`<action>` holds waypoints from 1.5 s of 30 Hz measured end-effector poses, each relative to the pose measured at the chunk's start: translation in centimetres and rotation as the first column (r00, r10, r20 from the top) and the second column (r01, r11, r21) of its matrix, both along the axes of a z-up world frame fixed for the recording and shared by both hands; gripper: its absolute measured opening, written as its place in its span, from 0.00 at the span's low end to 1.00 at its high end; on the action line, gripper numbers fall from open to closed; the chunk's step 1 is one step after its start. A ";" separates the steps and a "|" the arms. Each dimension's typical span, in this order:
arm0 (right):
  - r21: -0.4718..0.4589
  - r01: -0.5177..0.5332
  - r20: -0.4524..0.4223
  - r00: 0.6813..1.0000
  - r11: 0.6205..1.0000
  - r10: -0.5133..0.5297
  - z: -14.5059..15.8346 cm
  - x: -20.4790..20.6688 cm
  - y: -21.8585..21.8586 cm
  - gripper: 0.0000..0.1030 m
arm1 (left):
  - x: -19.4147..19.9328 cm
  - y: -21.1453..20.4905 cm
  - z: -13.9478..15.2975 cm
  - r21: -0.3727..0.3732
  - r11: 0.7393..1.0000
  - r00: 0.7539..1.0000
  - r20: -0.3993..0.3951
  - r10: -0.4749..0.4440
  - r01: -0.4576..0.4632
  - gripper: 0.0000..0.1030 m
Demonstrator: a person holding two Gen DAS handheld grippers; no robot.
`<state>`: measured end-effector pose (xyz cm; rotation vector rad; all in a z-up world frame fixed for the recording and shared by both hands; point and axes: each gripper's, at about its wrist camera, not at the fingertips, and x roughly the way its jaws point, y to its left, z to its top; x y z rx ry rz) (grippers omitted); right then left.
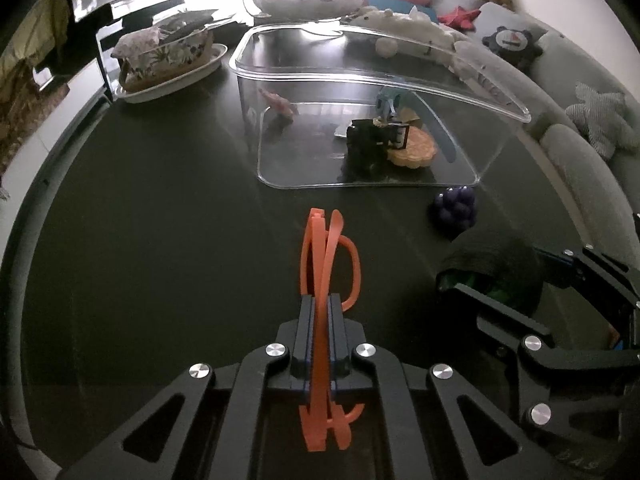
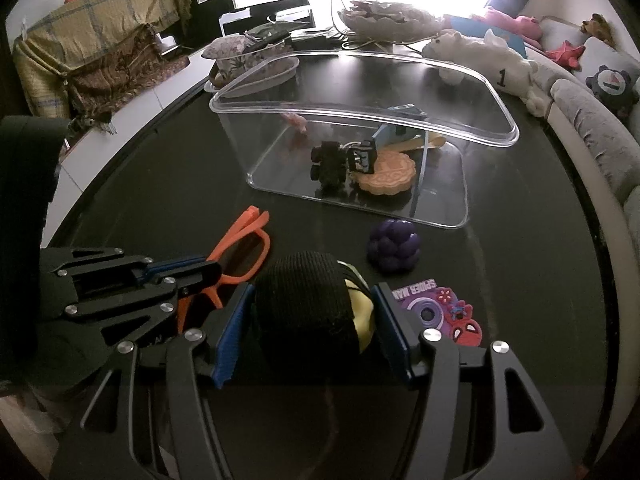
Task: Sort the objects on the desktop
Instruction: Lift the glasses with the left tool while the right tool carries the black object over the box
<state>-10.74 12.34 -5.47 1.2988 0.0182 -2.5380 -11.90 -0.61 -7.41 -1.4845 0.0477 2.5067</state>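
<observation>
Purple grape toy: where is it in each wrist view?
Left wrist: purple grape toy right of centre, just off the clear bin's near right corner.
Right wrist: centre, below the bin, above the black-wrapped object.
Shared landmark: the clear bin.

orange glasses [image 1: 326, 264] folded, on edge; black-knit ball [image 2: 308, 304], perhaps yellow underneath; purple bumpy ball [image 2: 394, 246] beside clear bin [image 2: 360, 200].

dark table [image 2: 160, 168] | clear bin [image 2: 440, 216] | purple grape toy [image 2: 394, 246] | sticker [image 2: 444, 312]
</observation>
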 end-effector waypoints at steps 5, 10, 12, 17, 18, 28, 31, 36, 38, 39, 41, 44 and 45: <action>-0.009 0.008 0.001 1.000 1.000 -0.008 0.0 0.0 0.1 0.56 | 0.1 -0.1 0.7 0.026 1.000 1.000 -0.006 0.000 0.000 0.05; -0.017 0.007 -0.019 1.000 1.000 -0.007 0.8 0.4 0.1 0.56 | 0.2 -0.3 1.5 0.037 0.999 1.000 -0.016 0.002 -0.001 0.05; -0.023 0.005 -0.027 1.000 1.000 -0.005 1.2 0.5 0.1 0.56 | 0.3 -0.4 2.0 0.041 0.999 1.000 -0.022 0.006 -0.005 0.05; -0.026 0.011 -0.062 0.998 1.000 -0.012 2.5 1.0 0.4 0.56 | 0.7 -0.3 3.3 0.032 0.999 0.998 -0.058 0.003 -0.001 0.05; -0.026 0.015 -0.067 0.998 1.000 -0.016 2.8 1.1 0.5 0.56 | 0.8 -0.3 3.6 0.030 1.000 0.998 -0.066 0.003 -0.001 0.05; -0.023 0.046 -0.123 0.991 0.999 -0.049 5.3 2.5 1.5 0.56 | 2.0 0.4 6.4 0.034 0.999 0.991 -0.136 -0.007 0.012 0.05; -0.021 0.048 -0.139 0.989 0.999 -0.050 6.0 2.9 1.5 0.56 | 2.3 0.8 7.3 0.043 0.999 0.988 -0.156 -0.014 0.021 0.05; -0.022 0.049 -0.163 0.985 0.999 -0.052 7.0 3.6 1.6 0.56 | 2.8 1.3 8.6 0.051 0.998 0.983 -0.182 -0.022 0.032 0.05; -0.026 0.050 -0.170 0.984 0.998 -0.053 7.3 3.9 1.7 0.56 | 3.1 1.4 9.1 0.051 0.998 0.981 -0.194 -0.022 0.033 0.05; -0.026 0.051 -0.175 0.983 0.998 -0.055 7.5 4.0 1.7 0.56 | 3.2 1.4 9.3 0.050 0.998 0.980 -0.199 -0.023 0.033 0.05; -0.025 0.055 -0.185 0.981 0.998 -0.058 7.8 4.2 1.8 0.56 | 3.3 1.5 9.6 0.049 0.998 0.979 -0.205 -0.022 0.033 0.05; -0.021 0.057 -0.197 0.979 0.998 -0.060 8.3 4.5 1.9 0.56 | 3.5 1.7 10.0 0.051 0.998 0.977 -0.212 -0.021 0.032 0.05; -0.020 0.058 -0.202 0.977 0.998 -0.061 8.5 4.6 1.9 0.56 | 3.5 1.7 10.2 0.050 0.998 0.976 -0.217 -0.023 0.034 0.05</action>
